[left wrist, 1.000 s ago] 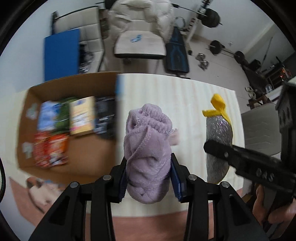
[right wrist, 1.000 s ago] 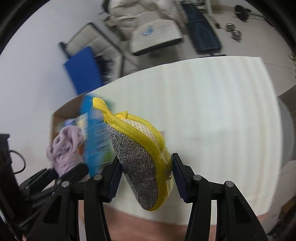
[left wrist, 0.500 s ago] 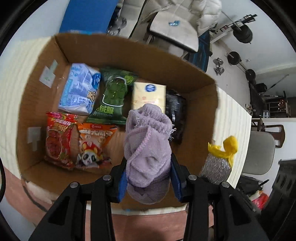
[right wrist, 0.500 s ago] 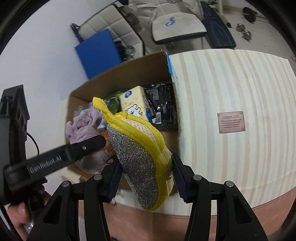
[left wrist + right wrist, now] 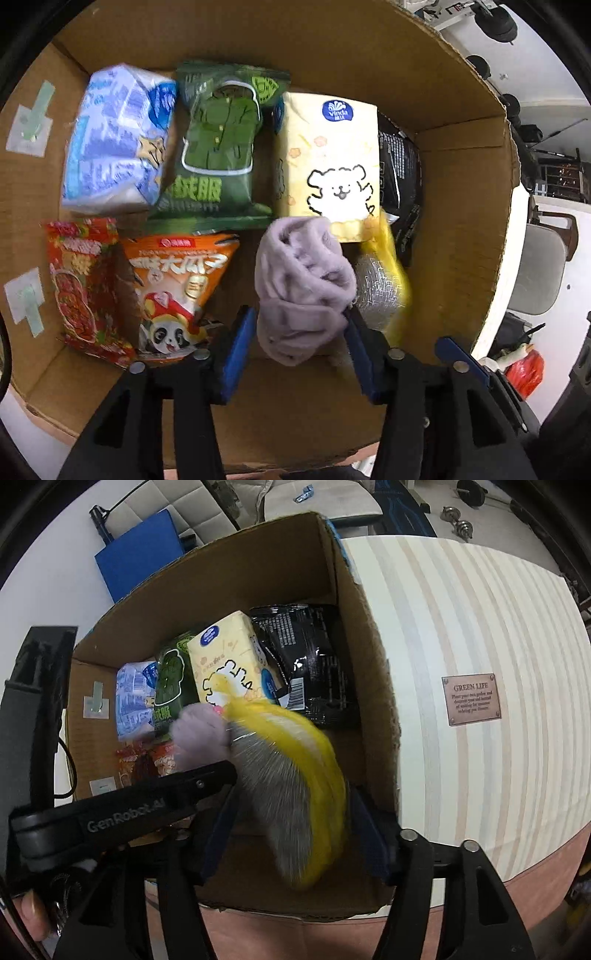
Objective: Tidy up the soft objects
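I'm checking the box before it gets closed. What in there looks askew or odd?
Nothing looks damaged or spilled. The packets lie in rows in the cardboard box. Only the purple sock and the yellow-edged scrubber look unsettled: both blur between jaws that have just been opening, over the near right corner.

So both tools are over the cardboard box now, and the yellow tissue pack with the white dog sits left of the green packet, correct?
Not quite. In the left wrist view the yellow tissue pack with the white dog lies right of the green packet, between it and the black packet. Both tools, left tool and right tool, are indeed over the cardboard box.
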`<state>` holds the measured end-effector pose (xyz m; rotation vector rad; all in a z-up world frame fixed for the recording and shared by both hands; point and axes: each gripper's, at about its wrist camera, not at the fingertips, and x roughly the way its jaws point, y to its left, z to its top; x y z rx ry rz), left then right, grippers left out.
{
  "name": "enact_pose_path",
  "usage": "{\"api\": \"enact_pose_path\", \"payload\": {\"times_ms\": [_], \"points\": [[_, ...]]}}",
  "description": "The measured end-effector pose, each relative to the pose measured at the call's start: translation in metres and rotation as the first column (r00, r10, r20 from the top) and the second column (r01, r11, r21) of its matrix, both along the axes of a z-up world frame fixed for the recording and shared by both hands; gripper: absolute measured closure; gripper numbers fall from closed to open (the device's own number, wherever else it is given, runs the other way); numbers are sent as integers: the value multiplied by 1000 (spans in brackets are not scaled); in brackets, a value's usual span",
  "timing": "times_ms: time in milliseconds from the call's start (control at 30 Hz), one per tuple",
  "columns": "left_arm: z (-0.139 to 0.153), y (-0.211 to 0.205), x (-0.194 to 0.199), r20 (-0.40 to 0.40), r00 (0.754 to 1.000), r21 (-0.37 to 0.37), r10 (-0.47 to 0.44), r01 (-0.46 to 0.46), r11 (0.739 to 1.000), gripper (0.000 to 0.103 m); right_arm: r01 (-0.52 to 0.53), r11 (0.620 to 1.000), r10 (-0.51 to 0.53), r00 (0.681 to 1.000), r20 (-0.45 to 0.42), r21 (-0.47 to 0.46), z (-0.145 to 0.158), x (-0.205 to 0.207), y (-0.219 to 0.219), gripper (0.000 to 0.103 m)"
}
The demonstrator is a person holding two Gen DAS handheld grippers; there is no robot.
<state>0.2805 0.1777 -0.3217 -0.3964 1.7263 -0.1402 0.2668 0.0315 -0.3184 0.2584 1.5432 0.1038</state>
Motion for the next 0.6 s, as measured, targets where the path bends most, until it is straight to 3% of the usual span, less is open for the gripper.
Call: {"api": "enact_pose_path", "payload": {"times_ms": [167,400,467,600], "points": [[16,3,-5,50,999,39,-10,8,999,38,0,1000,0,1000,23,-24,8,-4,4,20],[43,13,-19,141,990,116,-19,3,993,21,5,999,-3,999,48,-44,21,-9,1,19],[47,18,-21,166,986,158,-28,2,987,11,0,999,2,999,49,-48,22,-11,1,19],[59,31,-33,200,979,202,-28,-13,979,3,-13,997,17,998,58,-74,28,-15,1,19]]}}
